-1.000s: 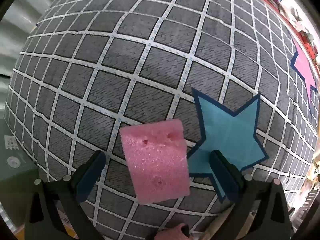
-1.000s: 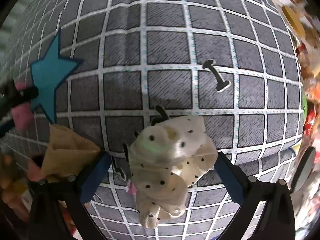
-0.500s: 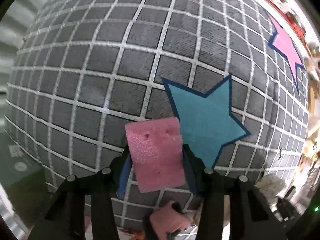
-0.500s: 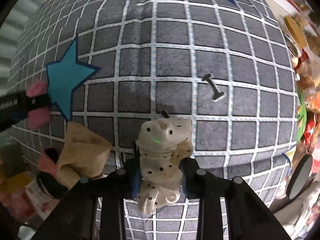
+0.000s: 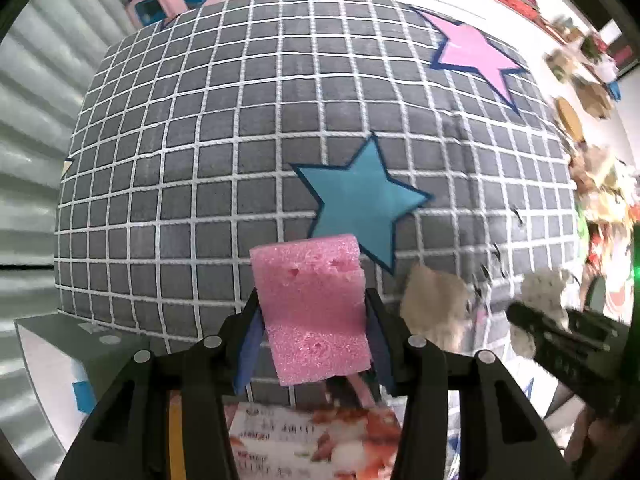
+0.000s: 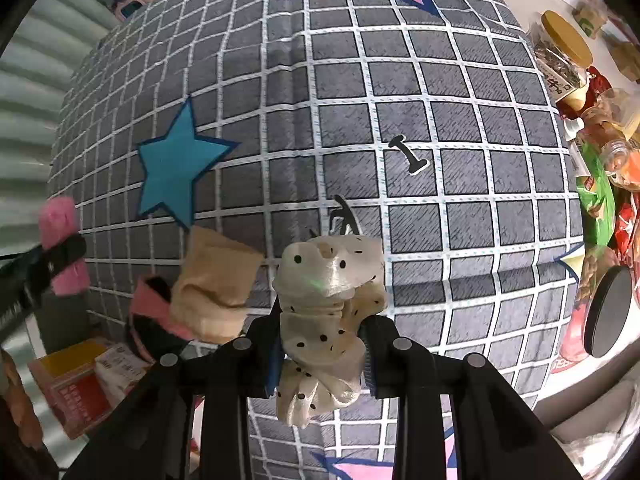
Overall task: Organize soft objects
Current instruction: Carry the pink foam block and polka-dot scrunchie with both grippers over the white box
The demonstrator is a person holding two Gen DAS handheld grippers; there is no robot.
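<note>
Left gripper [image 5: 312,320]: clamped on the pink foam block [image 5: 314,312], held above the checked cloth [image 5: 200,200].
Right gripper [image 6: 322,340]: clamped on the dotted cream scrunchie [image 6: 326,312], held above the desk.
Progress: two soft objects are lifted; none is seen placed.
Left over: a beige cloth [image 6: 214,284] is seen near the cloth's front edge.
Look: foam pitted; scrunchie crumpled.

A sponge [image 5: 314,312] sits between the left gripper's [image 5: 312,344] fingers, above the cloth [image 5: 200,140]. A sock [image 6: 218,284] lies left of the scrunchie [image 6: 324,320].
</note>
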